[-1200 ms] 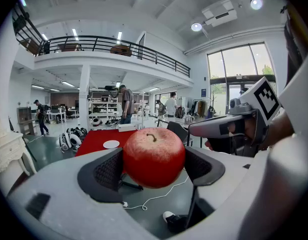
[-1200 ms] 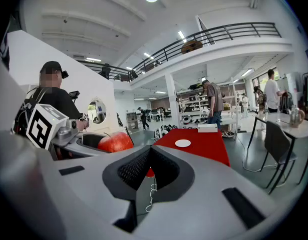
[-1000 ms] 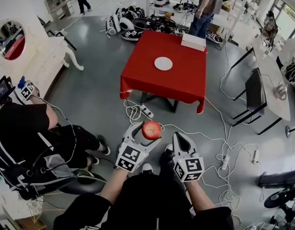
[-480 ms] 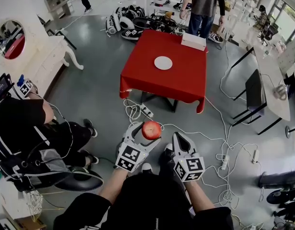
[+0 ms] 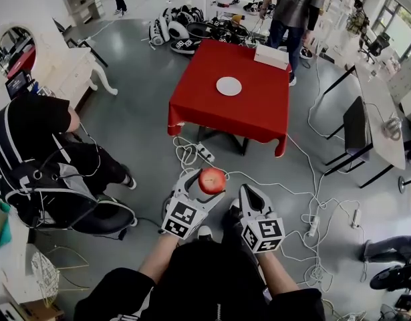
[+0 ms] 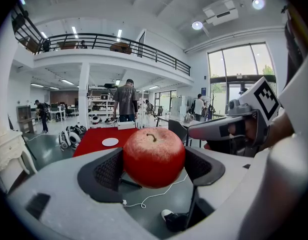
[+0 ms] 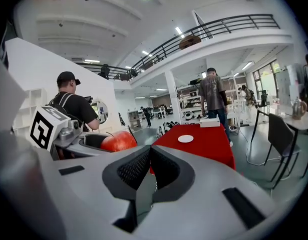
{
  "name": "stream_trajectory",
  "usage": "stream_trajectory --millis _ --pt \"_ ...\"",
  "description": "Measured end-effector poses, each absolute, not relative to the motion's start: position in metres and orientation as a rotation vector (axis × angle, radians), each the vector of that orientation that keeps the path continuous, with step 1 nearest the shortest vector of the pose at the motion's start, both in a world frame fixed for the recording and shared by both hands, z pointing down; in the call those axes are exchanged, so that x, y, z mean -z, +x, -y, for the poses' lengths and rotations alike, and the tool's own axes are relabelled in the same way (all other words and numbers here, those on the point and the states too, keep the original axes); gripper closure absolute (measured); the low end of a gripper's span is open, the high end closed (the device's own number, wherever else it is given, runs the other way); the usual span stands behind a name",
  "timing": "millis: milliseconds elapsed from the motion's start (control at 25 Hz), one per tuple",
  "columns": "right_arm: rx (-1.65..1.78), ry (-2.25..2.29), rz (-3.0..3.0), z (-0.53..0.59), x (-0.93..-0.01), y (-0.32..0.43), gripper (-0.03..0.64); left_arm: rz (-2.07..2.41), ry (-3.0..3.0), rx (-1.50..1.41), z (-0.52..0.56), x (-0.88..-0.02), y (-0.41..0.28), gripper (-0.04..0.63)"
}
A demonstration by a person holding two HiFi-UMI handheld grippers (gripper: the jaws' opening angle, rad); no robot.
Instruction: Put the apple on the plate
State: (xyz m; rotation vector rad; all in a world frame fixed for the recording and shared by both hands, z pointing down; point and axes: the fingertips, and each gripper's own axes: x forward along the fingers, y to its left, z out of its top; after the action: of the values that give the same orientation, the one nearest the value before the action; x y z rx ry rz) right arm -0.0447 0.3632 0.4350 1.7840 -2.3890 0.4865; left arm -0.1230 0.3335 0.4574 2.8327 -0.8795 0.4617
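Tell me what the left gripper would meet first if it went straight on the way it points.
Likely the red table, at its near edge. The left gripper, shut on the apple, points toward it across floor and cables. Depth is unclear.

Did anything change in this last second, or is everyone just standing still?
Only bystanders moved: the seated person in black at the left turned and shifted, and the standing person behind the red table stepped sideways. The left gripper still holds the apple, the right gripper stays shut and empty, the plate is still bare.
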Motion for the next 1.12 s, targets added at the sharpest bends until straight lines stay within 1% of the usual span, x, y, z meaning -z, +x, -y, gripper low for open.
stream_trajectory --millis 1120 --pt "-0.515 1.753 2.389 -0.351 -0.447 -0.036 0.604 0.868 2.82 -0.495 -0.319 -0.47 -0.111 0.209"
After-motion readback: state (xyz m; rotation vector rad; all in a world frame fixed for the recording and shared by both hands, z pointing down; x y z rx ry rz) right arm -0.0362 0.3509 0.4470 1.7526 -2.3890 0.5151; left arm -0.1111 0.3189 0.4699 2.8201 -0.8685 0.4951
